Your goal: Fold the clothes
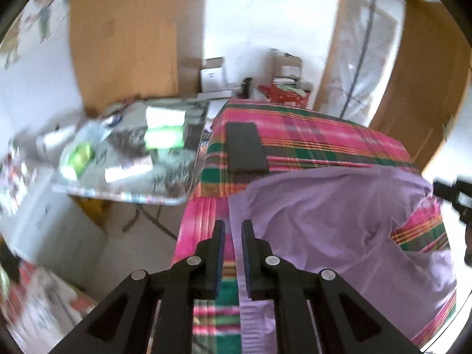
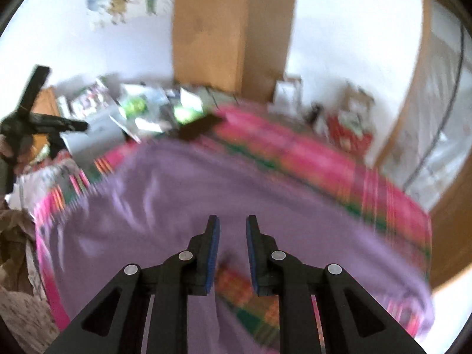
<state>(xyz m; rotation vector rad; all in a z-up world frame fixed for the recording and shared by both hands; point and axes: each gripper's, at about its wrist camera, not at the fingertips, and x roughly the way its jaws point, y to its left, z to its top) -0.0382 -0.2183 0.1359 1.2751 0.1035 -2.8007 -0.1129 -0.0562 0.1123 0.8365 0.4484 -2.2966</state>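
Left tool stands spread over the lilac garment at lower centre; right tool spread above it too; plaid tabletop beneath.

You get bright, flat daylight with blown-out white walls and soft shadows. Your right wrist view is smeared by motion blur across the purple cloth; the left is sharper at centre, blurred toward its left. Both bend strongly at the dark fisheye rims
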